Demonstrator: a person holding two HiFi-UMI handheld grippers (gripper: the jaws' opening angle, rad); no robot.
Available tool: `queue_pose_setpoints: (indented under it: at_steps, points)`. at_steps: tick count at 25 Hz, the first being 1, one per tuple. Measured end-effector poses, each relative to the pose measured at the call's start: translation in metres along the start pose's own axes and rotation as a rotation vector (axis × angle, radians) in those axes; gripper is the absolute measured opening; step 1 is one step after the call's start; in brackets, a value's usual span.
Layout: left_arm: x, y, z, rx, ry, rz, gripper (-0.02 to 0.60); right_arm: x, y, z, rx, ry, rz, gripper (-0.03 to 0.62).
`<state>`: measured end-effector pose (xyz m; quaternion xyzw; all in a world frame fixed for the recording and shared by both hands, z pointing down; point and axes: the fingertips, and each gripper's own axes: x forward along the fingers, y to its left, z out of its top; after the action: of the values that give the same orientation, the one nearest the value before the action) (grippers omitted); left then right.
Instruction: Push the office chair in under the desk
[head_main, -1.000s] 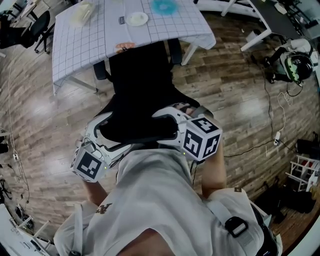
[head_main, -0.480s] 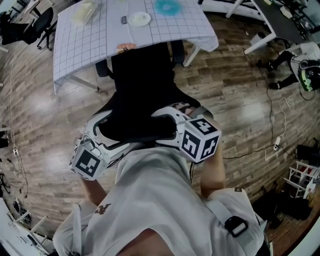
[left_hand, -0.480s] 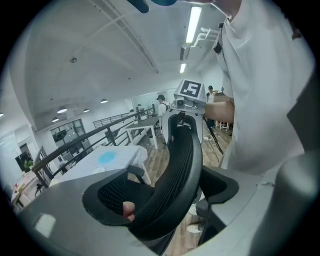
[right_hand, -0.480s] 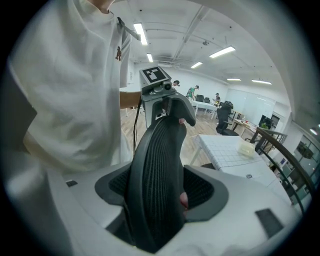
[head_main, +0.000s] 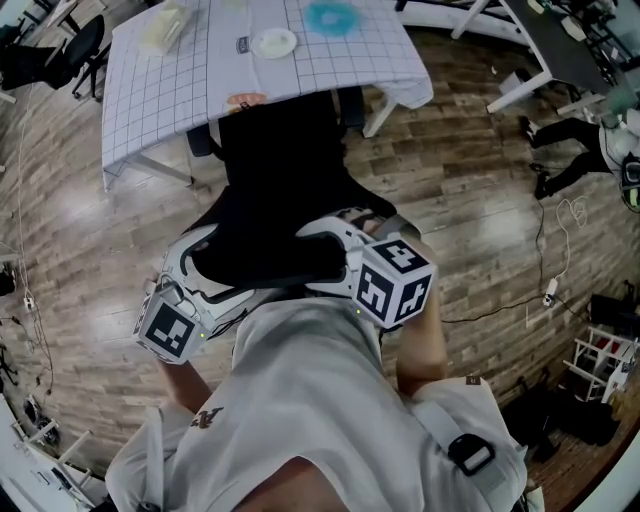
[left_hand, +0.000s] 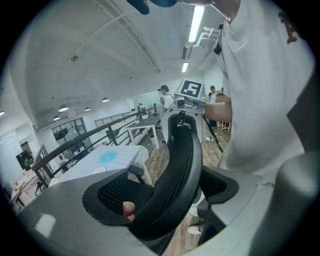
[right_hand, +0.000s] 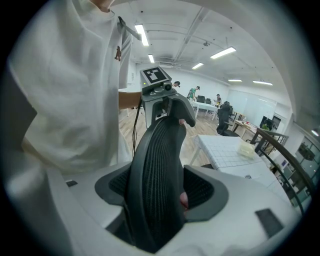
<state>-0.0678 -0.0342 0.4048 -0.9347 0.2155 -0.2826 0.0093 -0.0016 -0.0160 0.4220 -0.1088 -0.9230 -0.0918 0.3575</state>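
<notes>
Barely anything has moved in the past second: the office chair (head_main: 280, 180) stays with its seat front just under the near edge of the desk (head_main: 160, 100), its backrest (head_main: 270, 262) well out from the desk. The left gripper (left_hand: 165, 200) and right gripper (right_hand: 155, 195) each clamp the backrest, jaws spread wide around it. By the look of it, most of the push remains.

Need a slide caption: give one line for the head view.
The left gripper and right gripper clamp the backrest of the black office chair, its seat reaching the grid-clothed desk.
</notes>
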Motion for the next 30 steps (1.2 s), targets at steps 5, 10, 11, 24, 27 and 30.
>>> queue_pose_setpoints:
  at_steps: [5,10,11,24,27,30]
  points:
    - [0.008,0.004,0.002,-0.008,0.007,0.004,0.446,-0.006,-0.007,-0.006,-0.005,0.003,0.013,0.295]
    - [0.013,0.006,0.005,-0.007,0.023,0.009,0.446,-0.011,-0.011,-0.011,-0.014,0.001,0.02,0.295]
    - [0.015,0.009,0.008,-0.008,0.024,0.019,0.446,-0.012,-0.012,-0.013,-0.017,0.002,0.02,0.295]
    - [0.035,0.015,0.024,-0.042,0.042,0.065,0.448,-0.031,-0.022,-0.03,-0.058,-0.022,0.046,0.295]
    - [0.039,0.016,0.027,-0.054,0.041,0.067,0.448,-0.035,-0.025,-0.033,-0.063,-0.027,0.047,0.295]
    - [0.041,0.018,0.027,-0.059,0.05,0.066,0.448,-0.036,-0.027,-0.034,-0.067,-0.031,0.052,0.295]
